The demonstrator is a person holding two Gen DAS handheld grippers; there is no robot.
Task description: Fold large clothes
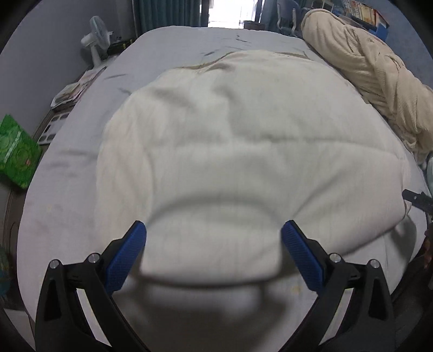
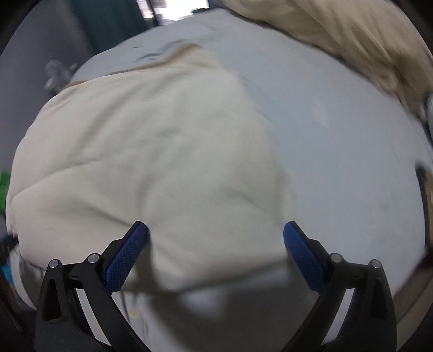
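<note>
Both grippers (image 1: 213,230) (image 2: 215,230) gape above the cream garment (image 1: 243,151); a rumpled blanket (image 1: 365,67) lies beside.

Bed (image 1: 81,173) in a pale grey sheet fills the room. Grey wall (image 1: 40,54) left, white fan (image 1: 96,38) against it. Teal curtains (image 1: 167,12) flank a bright window (image 1: 227,10) at the far end. Green box (image 1: 16,151) and books (image 1: 70,93) on the floor, left.

Bare sheet (image 2: 338,162) R of garment (image 2: 151,162); blanket (image 2: 351,40) blocks far R.
</note>
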